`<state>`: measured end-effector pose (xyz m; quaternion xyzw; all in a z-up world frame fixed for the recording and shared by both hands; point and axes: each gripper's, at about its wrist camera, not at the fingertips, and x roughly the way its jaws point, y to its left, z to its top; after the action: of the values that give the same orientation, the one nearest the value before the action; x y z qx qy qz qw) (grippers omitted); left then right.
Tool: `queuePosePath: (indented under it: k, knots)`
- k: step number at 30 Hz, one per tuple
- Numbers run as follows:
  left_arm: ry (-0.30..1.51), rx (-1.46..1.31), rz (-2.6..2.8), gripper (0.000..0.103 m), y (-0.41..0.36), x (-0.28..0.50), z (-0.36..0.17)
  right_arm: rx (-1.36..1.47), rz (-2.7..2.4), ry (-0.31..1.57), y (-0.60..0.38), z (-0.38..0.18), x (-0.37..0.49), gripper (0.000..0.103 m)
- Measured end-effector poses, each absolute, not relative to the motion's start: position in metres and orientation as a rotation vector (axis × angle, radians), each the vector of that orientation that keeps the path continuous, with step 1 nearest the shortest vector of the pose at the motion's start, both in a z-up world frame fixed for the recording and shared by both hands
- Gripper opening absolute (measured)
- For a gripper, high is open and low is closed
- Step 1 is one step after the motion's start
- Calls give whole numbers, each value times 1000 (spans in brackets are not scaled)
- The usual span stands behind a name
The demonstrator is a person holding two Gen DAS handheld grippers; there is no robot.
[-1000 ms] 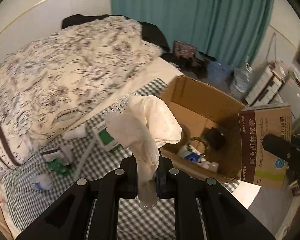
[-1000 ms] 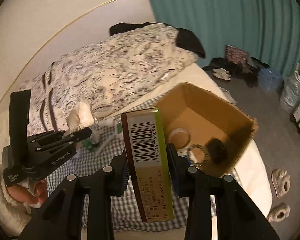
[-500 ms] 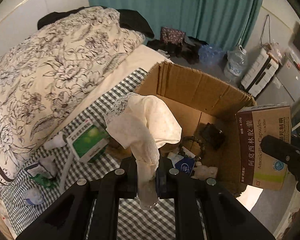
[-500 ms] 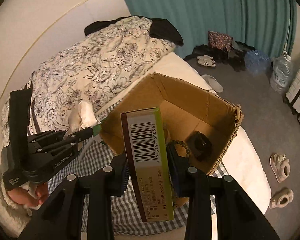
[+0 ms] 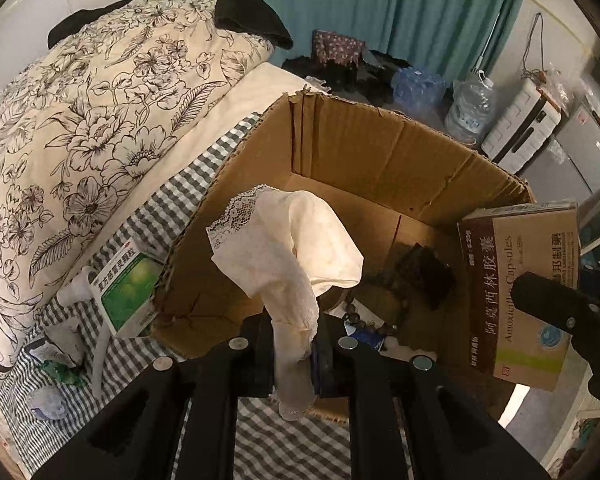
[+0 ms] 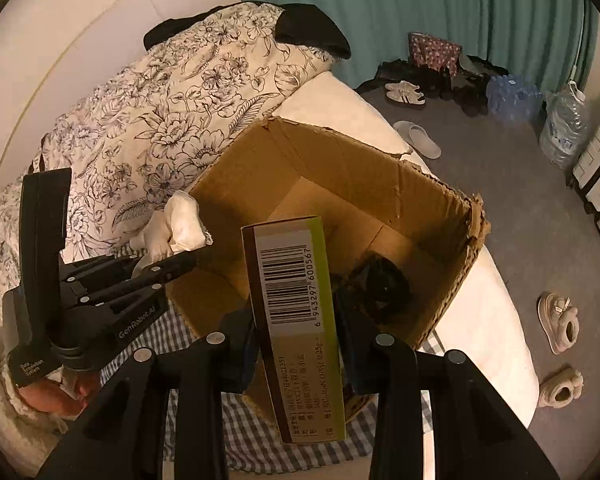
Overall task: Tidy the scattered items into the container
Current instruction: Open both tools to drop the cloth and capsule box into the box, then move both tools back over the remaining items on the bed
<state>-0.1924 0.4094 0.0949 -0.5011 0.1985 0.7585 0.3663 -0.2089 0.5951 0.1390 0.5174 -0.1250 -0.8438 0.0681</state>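
Observation:
My left gripper (image 5: 294, 344) is shut on a cream lace-trimmed cloth (image 5: 288, 248) and holds it over the near edge of the open cardboard box (image 5: 380, 152). My right gripper (image 6: 296, 316) is shut on a brown and green medicine box (image 6: 296, 320), held upright above the cardboard box's (image 6: 340, 160) near side; that medicine box also shows at the right of the left wrist view (image 5: 520, 296). Inside the cardboard box lie a black object (image 5: 424, 272), a bead bracelet (image 5: 364, 320) and small packets. The left gripper with the cloth (image 6: 180, 224) shows in the right wrist view (image 6: 172, 264).
A green and white medicine box (image 5: 126, 292), a white tube and small wrappers (image 5: 56, 368) lie on the checked cloth (image 5: 172, 208) left of the cardboard box. A floral duvet (image 5: 80, 112) fills the bed behind. Shoes (image 6: 558, 320), water bottles (image 6: 560, 128) and bags are on the floor.
Both grippers moved forward toward the cardboard box, which now looms larger. The cloth and the medicine box now hang over its near side.

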Motion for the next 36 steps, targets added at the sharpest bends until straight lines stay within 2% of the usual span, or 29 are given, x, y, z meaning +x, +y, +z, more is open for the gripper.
queuePosePath:
  k: [1,2,4,5,6,7,9,17,27,36]
  knots:
    - [509,-1291,1946,12,411,-193,94,1560,-2540,-372,596,139,-211,34]
    - [509,-1291,1946,17,413,-193,93,1564,-2535,-368,597,138,-212,34]
    - [535,-1292,1944,36,418,-191,92,1573,-2533,-360,598,137,-215,34]
    - [557,-1297,1937,61,421,-191,90,1579,-2524,-360,598,137,-216,35]
    - [582,-1300,1935,80,424,-189,89,1580,-2521,-358,598,137,-217,40]
    - [608,-1287,1946,83,425,-187,90,1582,-2533,-349,598,139,-217,52]
    - [637,-1262,1974,85,424,-184,93,1580,-2557,-328,598,141,-216,59]
    - [655,-1272,1996,86,416,-182,100,1569,-2552,-350,599,145,-211,59]
    - [591,-1296,2092,86,390,-179,123,1508,-2528,-307,593,165,-203,59]
    - [470,-1247,2205,86,296,-180,157,1319,-2581,-228,549,209,-181,59]
